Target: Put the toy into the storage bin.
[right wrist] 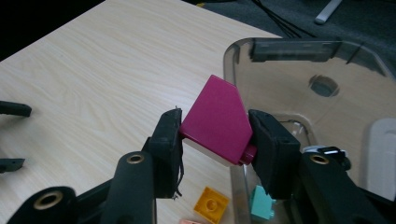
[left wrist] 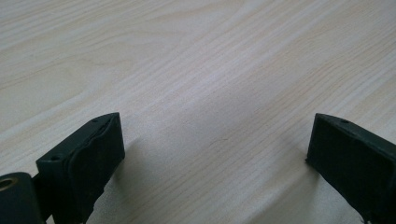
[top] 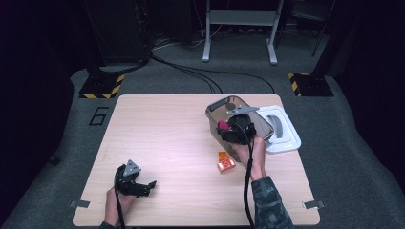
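While right gripper (right wrist: 215, 135) jaws clamp magenta block (right wrist: 217, 122) at center frame, over bin (right wrist: 299, 70) rim, a slanted-face grip could slip, dropping it on counter (top: 162, 138). Left gripper (left wrist: 215, 154) jaws wide, empty.

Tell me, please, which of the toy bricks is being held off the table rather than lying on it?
The magenta brick, clamped between the right tool's jaws at the clear bin's rim. The yellow brick and teal brick lie below, unheld.
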{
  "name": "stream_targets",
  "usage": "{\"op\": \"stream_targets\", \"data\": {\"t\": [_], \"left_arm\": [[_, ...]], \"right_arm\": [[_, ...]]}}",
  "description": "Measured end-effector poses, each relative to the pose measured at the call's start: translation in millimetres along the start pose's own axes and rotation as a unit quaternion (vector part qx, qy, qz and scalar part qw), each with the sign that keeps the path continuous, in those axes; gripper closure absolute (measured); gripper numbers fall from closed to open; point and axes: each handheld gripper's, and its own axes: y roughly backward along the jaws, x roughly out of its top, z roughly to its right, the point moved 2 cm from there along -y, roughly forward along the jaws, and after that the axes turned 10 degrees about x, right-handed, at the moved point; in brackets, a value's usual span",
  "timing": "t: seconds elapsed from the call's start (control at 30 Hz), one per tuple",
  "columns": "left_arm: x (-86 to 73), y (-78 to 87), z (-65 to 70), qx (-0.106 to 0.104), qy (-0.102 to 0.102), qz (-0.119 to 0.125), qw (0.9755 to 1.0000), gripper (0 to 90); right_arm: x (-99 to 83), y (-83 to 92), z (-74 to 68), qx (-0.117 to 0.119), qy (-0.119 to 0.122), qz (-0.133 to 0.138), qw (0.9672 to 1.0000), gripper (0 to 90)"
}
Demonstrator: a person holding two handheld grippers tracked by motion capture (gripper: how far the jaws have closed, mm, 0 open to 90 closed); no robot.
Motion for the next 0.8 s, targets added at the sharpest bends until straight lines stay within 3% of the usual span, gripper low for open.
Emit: {"op": "stream_targets", "data": {"t": [0.33,0.7,0.8], "left_arm": [[0.0,0.0,0.0,0.000,0.000,0.000,1.0000,3.7],[0.0,0.0,0.0,0.000,0.000,0.000,1.0000,3.7],[0.0,0.0,0.0,0.000,0.000,0.000,1.0000,3.7]], "right_arm": [[0.0,14.3,20.6,-0.021,-0.023,0.003,0.9995,55.9],[-15.4,21.5,44.0,-0.031,-0.044,-0.008,0.9985,55.9],[-23.6,21.6,49.4,-0.033,-0.061,-0.020,0.9974,55.9]]}}
